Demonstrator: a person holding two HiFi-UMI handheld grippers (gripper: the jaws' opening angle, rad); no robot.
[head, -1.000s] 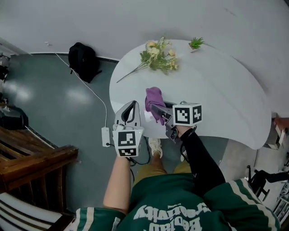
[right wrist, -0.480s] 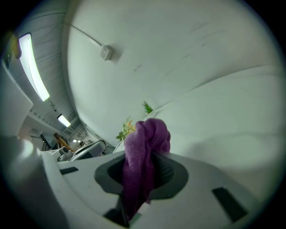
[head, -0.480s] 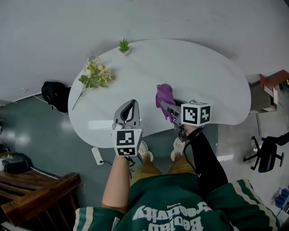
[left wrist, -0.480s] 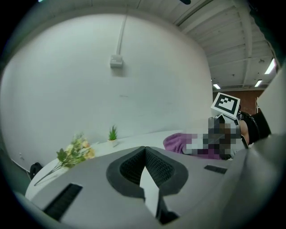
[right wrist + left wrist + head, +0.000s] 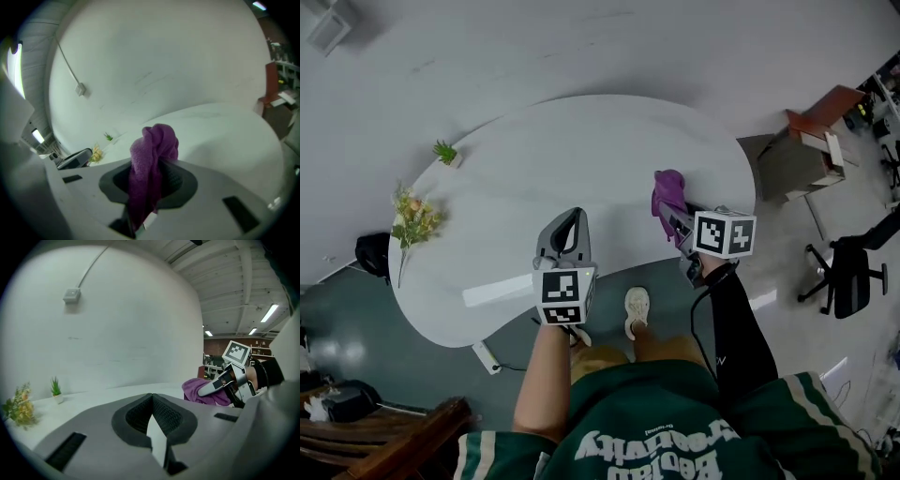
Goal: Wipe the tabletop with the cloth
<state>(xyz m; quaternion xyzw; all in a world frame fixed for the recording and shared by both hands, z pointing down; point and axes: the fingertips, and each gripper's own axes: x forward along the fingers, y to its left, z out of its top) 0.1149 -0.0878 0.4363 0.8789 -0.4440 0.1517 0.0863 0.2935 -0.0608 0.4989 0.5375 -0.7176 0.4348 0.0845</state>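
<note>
The white rounded tabletop (image 5: 581,159) spreads out in front of me in the head view. A crumpled purple cloth (image 5: 667,189) rests near the table's right front edge, and my right gripper (image 5: 680,220) is shut on it. In the right gripper view the cloth (image 5: 153,154) bulges up from between the jaws, over the table (image 5: 225,136). My left gripper (image 5: 569,225) hovers over the front edge, left of the cloth, shut and holding nothing. In the left gripper view, its jaws (image 5: 152,401) meet, and the cloth (image 5: 201,391) and right gripper (image 5: 227,379) lie to the right.
A bunch of flowers (image 5: 414,217) and a small potted plant (image 5: 445,152) sit at the table's left end. On the floor are a black bag (image 5: 370,253), a power strip (image 5: 485,356), an office chair (image 5: 844,281) and a cabinet (image 5: 806,141) at the right.
The head view has swung right along the table, so the flowers and plant slid left. My right gripper carried the cloth rightwards toward the table's right end. The left gripper kept its pose.
</note>
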